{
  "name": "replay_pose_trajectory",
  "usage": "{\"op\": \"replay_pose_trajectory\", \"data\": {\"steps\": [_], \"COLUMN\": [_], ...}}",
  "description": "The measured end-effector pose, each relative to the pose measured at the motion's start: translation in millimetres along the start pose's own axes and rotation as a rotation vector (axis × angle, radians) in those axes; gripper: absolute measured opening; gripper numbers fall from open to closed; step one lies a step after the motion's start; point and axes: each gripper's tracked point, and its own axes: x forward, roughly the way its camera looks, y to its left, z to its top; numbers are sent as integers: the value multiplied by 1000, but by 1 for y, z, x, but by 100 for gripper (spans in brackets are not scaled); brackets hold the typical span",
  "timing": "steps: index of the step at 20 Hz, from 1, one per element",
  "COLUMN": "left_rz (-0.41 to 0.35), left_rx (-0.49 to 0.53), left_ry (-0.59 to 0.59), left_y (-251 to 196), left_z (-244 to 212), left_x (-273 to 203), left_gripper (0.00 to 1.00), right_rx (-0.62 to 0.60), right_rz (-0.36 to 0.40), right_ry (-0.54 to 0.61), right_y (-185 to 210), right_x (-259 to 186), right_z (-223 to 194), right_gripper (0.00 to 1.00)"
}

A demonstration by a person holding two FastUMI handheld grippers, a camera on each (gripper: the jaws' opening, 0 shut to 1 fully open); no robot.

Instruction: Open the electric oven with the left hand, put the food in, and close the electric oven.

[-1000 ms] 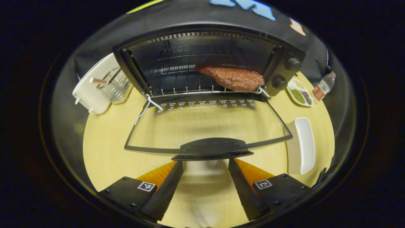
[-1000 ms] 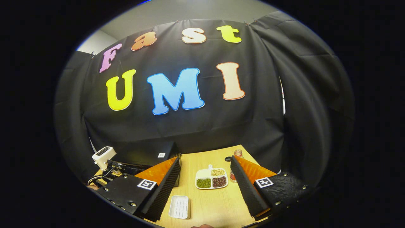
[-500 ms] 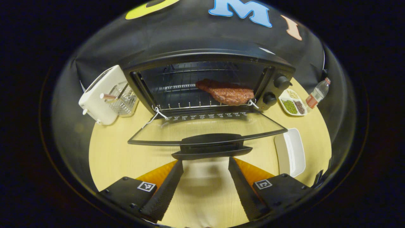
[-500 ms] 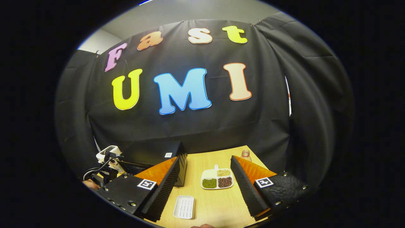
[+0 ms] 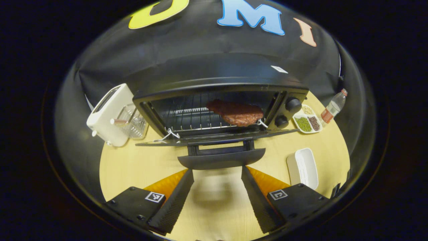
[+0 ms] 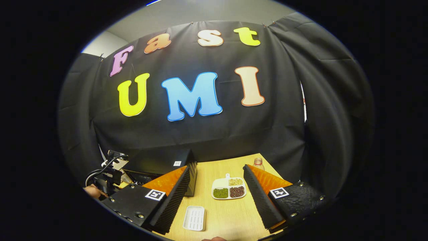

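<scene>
Our left gripper (image 5: 216, 195) hangs with fingers wide and empty just short of the smooth curved handle (image 5: 221, 161); a push there could slip under it and miss the glass door (image 5: 214, 139). Beyond, the rough brown meat (image 5: 236, 113) lies on the oven (image 5: 220, 100) rack, far right.

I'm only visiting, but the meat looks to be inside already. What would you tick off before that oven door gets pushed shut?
1. Food fully on the rack, behind the door line: ok.
2. Oven door hanging open, handle free: ok.
3. Left gripper open, its fingers just short of the handle: ok.
4. White cord at the door's left hinge clear of the closing gap: cannot tell.
5. White tray beside the door, out of its swing: ok.
6. Right gripper open, holding nothing, away from the door: ok.
</scene>
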Motion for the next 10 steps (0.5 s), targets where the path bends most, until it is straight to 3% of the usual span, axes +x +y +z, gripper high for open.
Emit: {"op": "replay_pose_trajectory", "data": {"steps": [4,10], "left_rz": [-8,-58], "left_rx": [2,-13], "left_ry": [-71,-424], "left_y": [-7,-30], "left_z": [17,100], "left_x": [-21,-105], "left_gripper": [97,97], "right_rx": [2,-2], "right_rz": [-8,-13], "right_ry": [-7,-23], "right_y": [-3,-3], "right_x": [-4,-6], "right_z": [1,10], "right_gripper": [98,98]}}
